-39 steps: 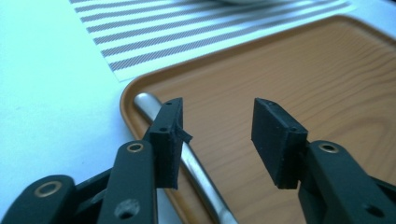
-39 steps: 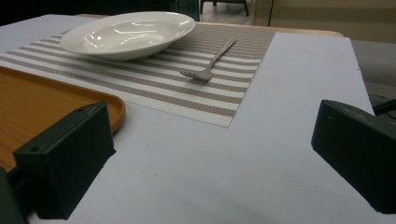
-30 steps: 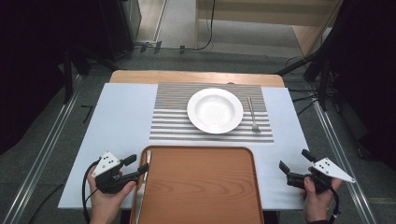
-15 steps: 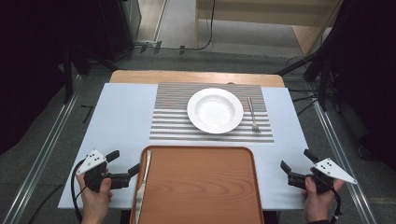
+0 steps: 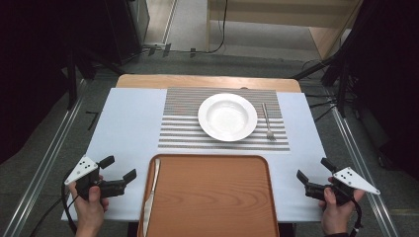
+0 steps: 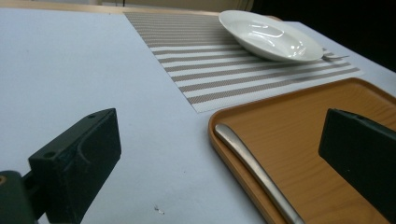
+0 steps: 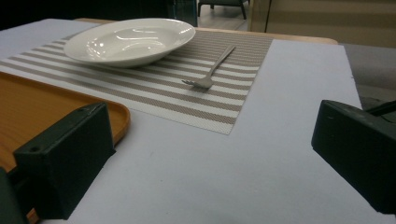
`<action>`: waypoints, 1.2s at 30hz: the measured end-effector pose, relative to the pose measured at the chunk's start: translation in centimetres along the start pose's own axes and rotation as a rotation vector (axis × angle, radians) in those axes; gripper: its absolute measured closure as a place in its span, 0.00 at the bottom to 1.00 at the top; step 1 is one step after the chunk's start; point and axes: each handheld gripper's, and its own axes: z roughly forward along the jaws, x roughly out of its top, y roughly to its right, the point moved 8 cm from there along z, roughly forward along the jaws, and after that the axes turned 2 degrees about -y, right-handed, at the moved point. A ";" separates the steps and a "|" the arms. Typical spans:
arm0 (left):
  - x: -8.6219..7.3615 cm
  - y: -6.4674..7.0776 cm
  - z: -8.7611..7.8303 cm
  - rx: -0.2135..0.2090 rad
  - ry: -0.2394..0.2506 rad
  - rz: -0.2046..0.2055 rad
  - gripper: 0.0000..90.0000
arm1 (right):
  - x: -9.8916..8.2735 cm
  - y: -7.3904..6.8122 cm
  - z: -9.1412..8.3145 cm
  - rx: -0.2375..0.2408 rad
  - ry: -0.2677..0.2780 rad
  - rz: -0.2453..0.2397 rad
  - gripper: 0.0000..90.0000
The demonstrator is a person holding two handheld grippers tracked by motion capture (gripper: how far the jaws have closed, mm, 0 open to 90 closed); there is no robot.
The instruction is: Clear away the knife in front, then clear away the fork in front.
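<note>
A silver knife (image 5: 151, 194) lies along the left edge of the wooden tray (image 5: 212, 197); in the left gripper view the knife (image 6: 254, 165) rests just inside the tray rim (image 6: 219, 140). My left gripper (image 5: 118, 168) hovers left of the tray, apart from the knife. Its jaws have just been opening and now stand open with nothing between them (image 6: 223, 140). My right gripper (image 5: 314, 170) is held right of the tray, open and empty (image 7: 212, 149).
A white deep plate (image 5: 228, 116) and a fork (image 5: 267, 121) sit on a striped placemat (image 5: 180, 126) behind the tray. A pale cover (image 5: 128, 128) spreads over the table. Metal rails (image 5: 47, 158) run along the floor on both sides.
The left gripper has drawn back to the left from the tray's left edge with wider jaws, and the knife stays on the tray. The right gripper has kept still.
</note>
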 end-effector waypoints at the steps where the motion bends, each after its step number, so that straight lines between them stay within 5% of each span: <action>1: 0.0 -0.1 -0.1 0.000 0.003 -0.003 0.00 | 0.1 -0.1 0.0 0.010 0.003 0.000 0.00; 11: 0.2 -0.9 0.0 0.025 0.001 0.025 0.00 | 2.6 -1.7 -0.2 0.042 0.022 -0.036 0.00; 13: 0.4 -1.0 -0.1 0.005 0.016 0.005 0.00 | 3.2 -2.0 0.0 0.035 0.017 -0.049 0.00; 25: 0.6 -1.6 0.2 0.060 0.026 0.043 0.00 | 6.5 -2.9 3.4 0.035 -0.030 -0.097 0.00; 36: 0.6 -1.1 0.1 -0.002 0.051 0.072 0.00 | 8.2 -2.8 7.0 0.041 -0.093 -0.106 0.00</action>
